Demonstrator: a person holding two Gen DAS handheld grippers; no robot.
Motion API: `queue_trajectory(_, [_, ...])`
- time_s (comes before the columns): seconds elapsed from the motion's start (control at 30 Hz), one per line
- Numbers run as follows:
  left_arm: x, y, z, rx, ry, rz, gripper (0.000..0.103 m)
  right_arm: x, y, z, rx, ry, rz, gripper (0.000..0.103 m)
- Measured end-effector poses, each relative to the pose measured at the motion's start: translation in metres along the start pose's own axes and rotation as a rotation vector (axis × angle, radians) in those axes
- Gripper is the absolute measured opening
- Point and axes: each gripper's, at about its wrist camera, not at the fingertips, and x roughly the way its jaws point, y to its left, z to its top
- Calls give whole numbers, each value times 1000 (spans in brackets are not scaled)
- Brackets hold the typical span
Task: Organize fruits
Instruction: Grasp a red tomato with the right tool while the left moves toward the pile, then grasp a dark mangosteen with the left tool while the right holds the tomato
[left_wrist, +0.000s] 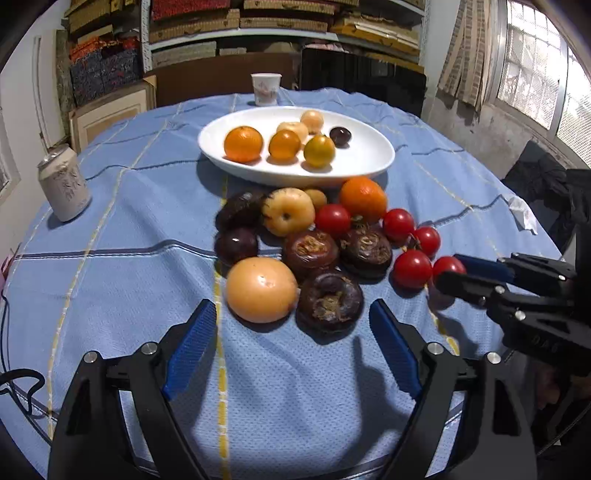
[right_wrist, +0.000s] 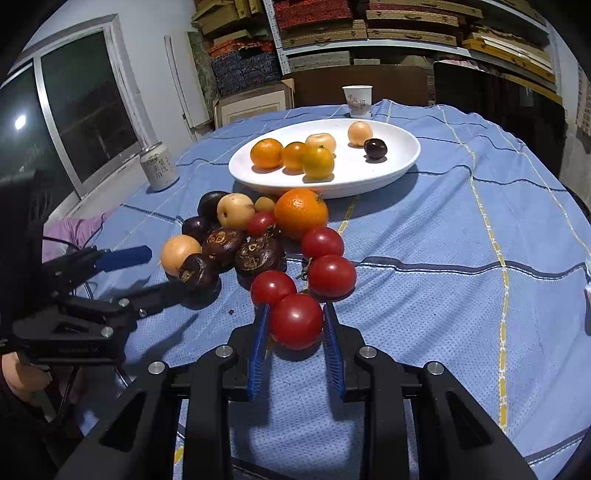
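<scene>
We see the plate at mid-bench with six fruits in it, the cup behind it, the can off left. Before the plate lies the loose fruit pile, its tomatoes trailing right.

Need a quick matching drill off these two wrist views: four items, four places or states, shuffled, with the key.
Items:
1. dark plum
2. nearest red tomato
3. drink can
4. paper cup

Places or states:
A. between the right gripper's blue pads
B. on the cloth at the far edge, behind the white plate
C. lying on the white plate
D. upright on the cloth, off to the left, apart from the fruit

Pairs: 1-C, 2-A, 3-D, 4-B
</scene>
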Motion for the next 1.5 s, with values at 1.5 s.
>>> queue_trajectory(1.5, [3,-18,-2,-39,-3,-101,40,-9,-7,-1,32,-36,40,30])
